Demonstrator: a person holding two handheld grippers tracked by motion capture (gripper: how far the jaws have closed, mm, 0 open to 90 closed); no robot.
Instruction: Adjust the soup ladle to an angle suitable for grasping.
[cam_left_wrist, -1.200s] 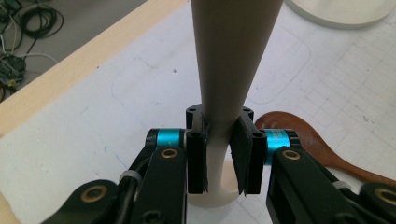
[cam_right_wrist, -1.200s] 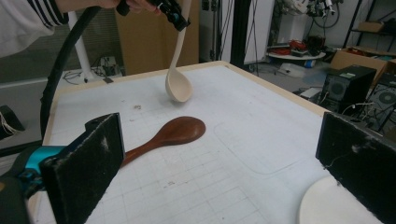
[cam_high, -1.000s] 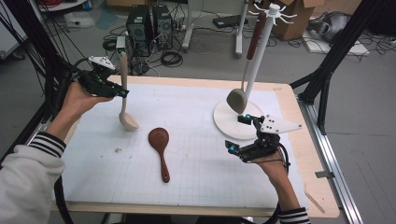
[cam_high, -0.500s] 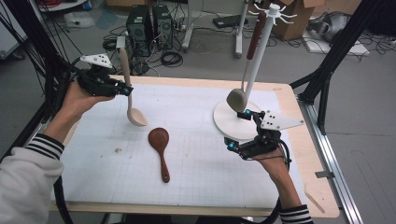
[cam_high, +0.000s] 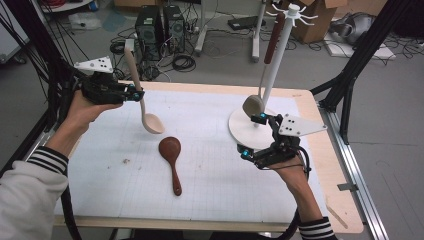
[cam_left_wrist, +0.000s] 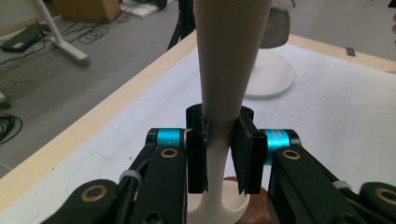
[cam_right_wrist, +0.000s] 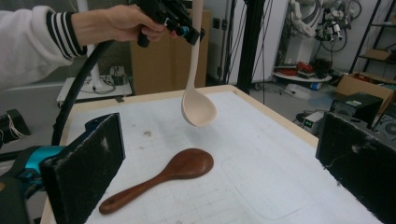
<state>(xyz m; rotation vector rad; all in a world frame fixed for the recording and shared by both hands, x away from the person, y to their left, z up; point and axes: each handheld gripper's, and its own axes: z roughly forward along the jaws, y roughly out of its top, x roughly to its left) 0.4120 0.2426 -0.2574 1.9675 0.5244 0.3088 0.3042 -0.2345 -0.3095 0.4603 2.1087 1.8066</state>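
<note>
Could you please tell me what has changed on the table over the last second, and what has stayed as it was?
The left gripper, shut on the pale ladle, has lifted it: its bowl was low over the mat and now hangs higher, swung toward the table's middle. The right gripper stays open beside the stand. The brown spoon and the utensils on the stand have not moved.

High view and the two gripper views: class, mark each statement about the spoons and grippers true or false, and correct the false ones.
1. The left gripper grips the pale ladle by its handle. True.
2. The pale ladle's bowl rests on the table. False: it hangs clear above the mat.
3. The dark wooden spoon lies flat on the mat. True.
4. The right gripper clamps the dark wooden spoon. False: its jaws stand open and empty.
5. A utensil hangs on the white stand. True.
</note>
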